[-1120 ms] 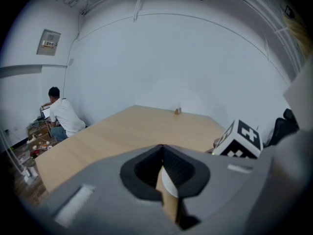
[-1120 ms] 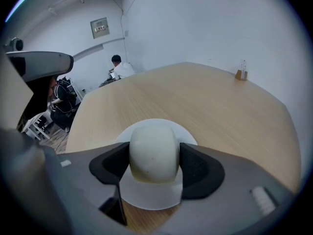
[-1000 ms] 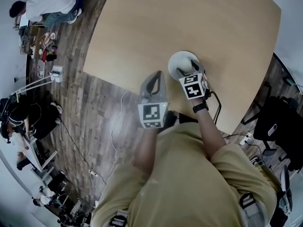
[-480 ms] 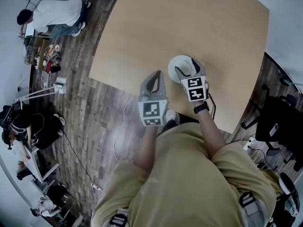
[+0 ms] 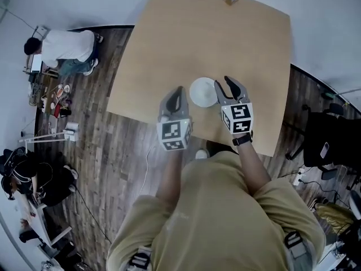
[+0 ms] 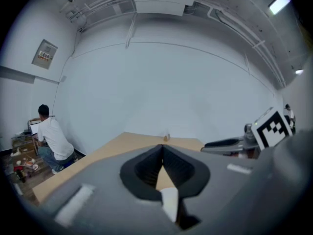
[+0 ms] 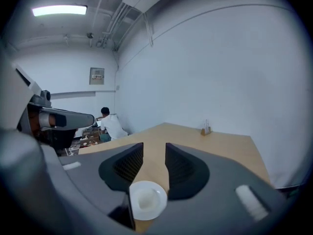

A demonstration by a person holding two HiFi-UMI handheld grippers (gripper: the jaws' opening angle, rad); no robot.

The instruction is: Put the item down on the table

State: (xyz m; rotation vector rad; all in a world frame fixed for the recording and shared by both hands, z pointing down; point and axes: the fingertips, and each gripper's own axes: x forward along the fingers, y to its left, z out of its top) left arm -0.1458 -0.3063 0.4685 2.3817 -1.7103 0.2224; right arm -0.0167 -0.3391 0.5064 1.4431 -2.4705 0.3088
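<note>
Find the white dish flat on the table, close to the near edge and free of any grip. Just right of it and higher, note the right gripper: jaws apart, having just been closing partway, nothing between them, only the dish seen below. On the left, note the left gripper, jaws together and empty. Judge the placing as done. To finish well, draw back high and straight, without brushing the rim.
</note>
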